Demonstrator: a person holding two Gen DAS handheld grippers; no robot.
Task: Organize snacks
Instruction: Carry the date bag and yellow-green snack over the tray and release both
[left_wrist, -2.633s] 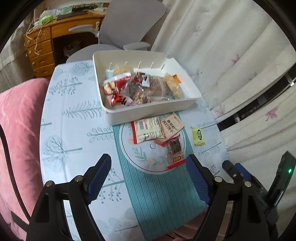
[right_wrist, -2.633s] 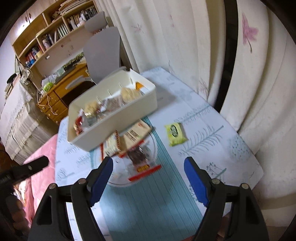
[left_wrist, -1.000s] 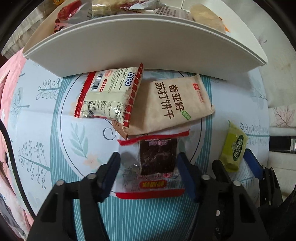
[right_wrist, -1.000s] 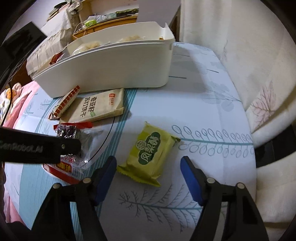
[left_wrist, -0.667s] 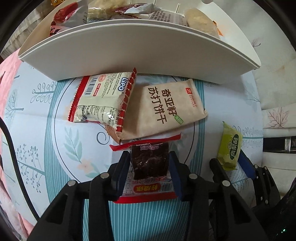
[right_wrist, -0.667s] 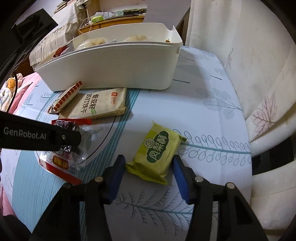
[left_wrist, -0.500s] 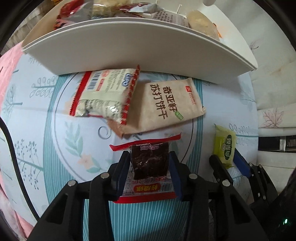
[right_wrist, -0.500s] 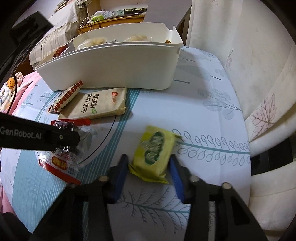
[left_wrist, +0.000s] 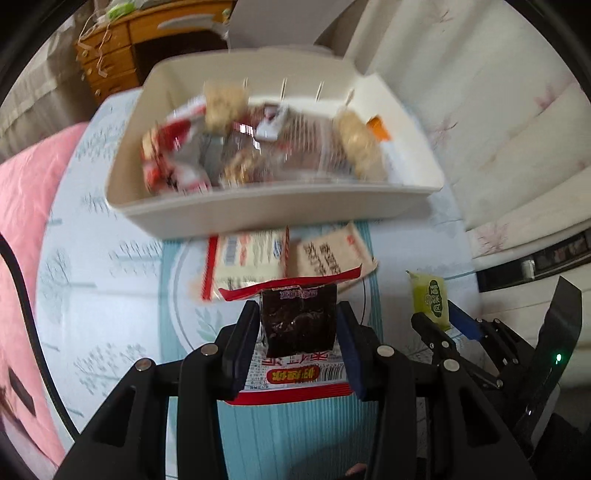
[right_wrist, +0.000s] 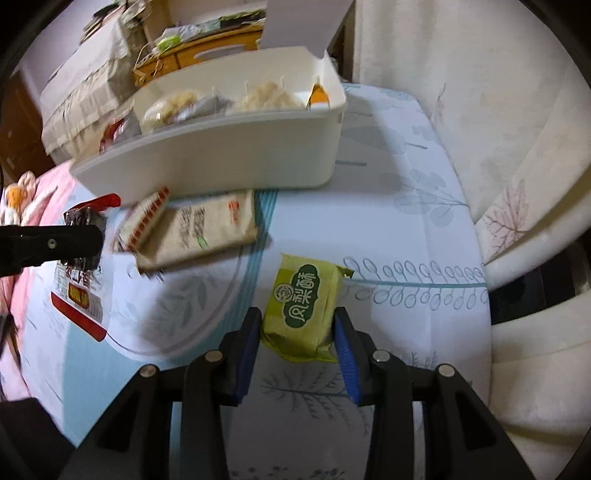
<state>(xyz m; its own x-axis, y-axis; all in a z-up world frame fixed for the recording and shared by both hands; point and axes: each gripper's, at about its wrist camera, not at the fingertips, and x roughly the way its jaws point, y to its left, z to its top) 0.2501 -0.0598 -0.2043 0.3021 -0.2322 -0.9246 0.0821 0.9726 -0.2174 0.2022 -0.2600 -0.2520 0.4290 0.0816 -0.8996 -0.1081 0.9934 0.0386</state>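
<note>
My left gripper (left_wrist: 297, 325) is shut on a clear red-edged packet with a dark snack (left_wrist: 298, 321) and holds it above the table; it also shows in the right wrist view (right_wrist: 79, 273). My right gripper (right_wrist: 297, 328) is shut on a green snack packet (right_wrist: 304, 299), lifted off the table, also seen in the left wrist view (left_wrist: 430, 301). The white bin (left_wrist: 277, 210) with several snacks stands ahead, also in the right wrist view (right_wrist: 221, 162). A red-and-white packet (left_wrist: 247, 258) and a beige cracker packet (left_wrist: 332, 254) lie in front of the bin.
The table has a pale tree-print cloth (right_wrist: 406, 221) and a teal mat (left_wrist: 295, 435). A pink cushion (left_wrist: 18, 221) is at the left. Curtains (right_wrist: 480, 110) hang on the right. A wooden desk (left_wrist: 147, 33) and a grey chair stand behind the bin.
Both grippers closed on their packets and lifted them off the table. The view has pulled up and back, so the bin's inside shows.
</note>
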